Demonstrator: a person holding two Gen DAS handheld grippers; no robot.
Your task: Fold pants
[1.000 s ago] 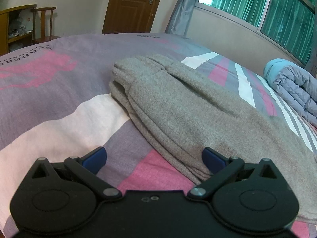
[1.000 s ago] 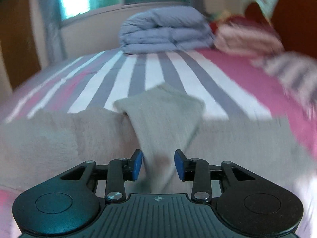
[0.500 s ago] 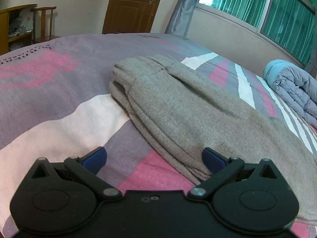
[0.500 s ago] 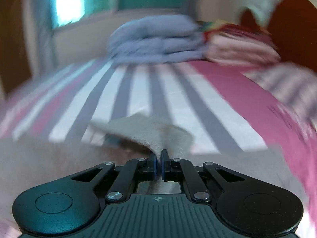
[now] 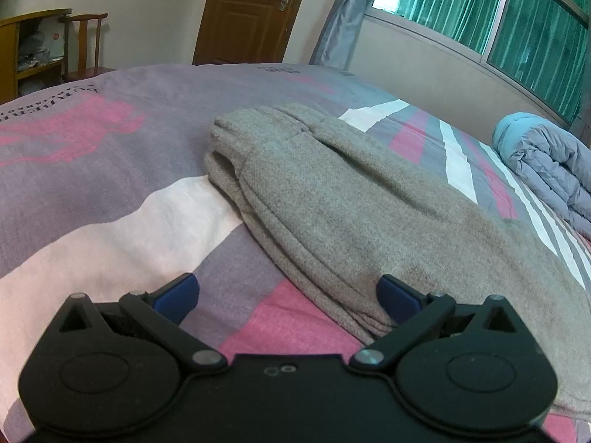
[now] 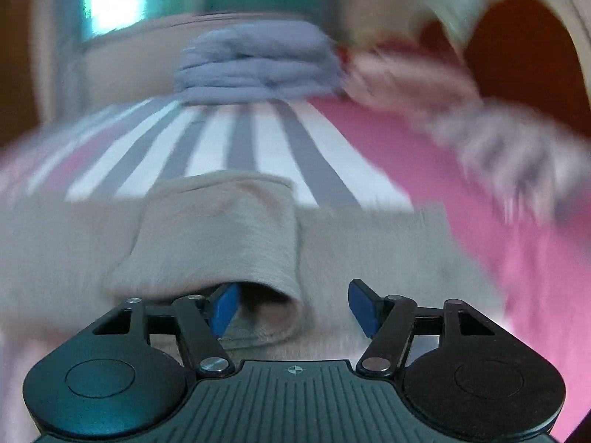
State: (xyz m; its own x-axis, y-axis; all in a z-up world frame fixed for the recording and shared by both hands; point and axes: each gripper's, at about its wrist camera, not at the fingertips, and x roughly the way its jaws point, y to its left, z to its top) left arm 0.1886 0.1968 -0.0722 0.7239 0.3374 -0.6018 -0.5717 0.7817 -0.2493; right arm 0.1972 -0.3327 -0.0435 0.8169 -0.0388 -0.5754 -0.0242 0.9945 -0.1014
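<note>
Grey knit pants (image 5: 354, 199) lie folded lengthwise on the striped bed, waistband at the far end. My left gripper (image 5: 286, 293) is open and empty, low over the bed, its right finger at the pants' near edge. In the blurred right wrist view a folded-over flap of the same pants (image 6: 218, 236) lies on the rest of the fabric. My right gripper (image 6: 295, 304) is open, its left finger under the flap's rolled near edge, gripping nothing.
A folded blue-grey duvet (image 5: 546, 170) lies at the right of the bed and also shows in the right wrist view (image 6: 258, 62). Blurred pink striped pillows (image 6: 443, 88) lie by the headboard. A door (image 5: 251, 11) and a chair (image 5: 85, 48) stand beyond the bed.
My right gripper shut on the pants flap half a second ago and has now opened and let it go; the flap lies folded over. The left gripper has not moved.
</note>
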